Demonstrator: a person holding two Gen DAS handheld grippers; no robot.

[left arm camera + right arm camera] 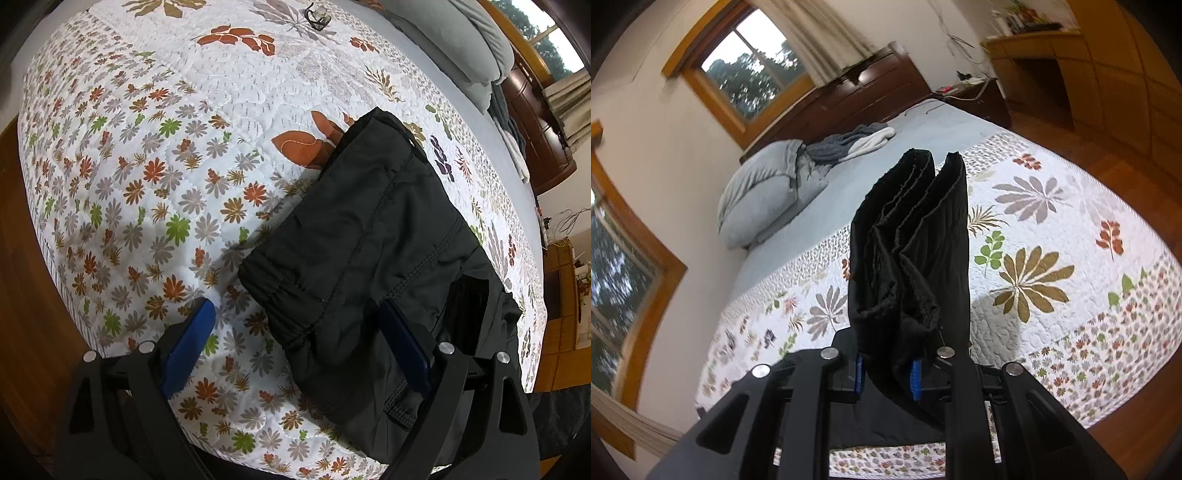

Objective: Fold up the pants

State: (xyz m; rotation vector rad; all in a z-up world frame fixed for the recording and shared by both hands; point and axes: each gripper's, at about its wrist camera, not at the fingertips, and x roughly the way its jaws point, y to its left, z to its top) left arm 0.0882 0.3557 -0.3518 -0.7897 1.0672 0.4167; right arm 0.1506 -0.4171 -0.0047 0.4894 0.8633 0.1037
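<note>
Pants [369,236]: black, soft, light, limp fabric w/ elastic waistband; already a thick folded bundle over foot of bed, on floral quilt [147,155]. Judged slippery-ish, layers may splay; best hold is across all layers near an edge. Right hand-held gripper [886,376] clenched on bundle end, layers fanning upward. Left hand-held gripper [299,350] spread wide, empty, one finger beside pants.

Black claw [299,343] (blue pads [190,347])
</note>
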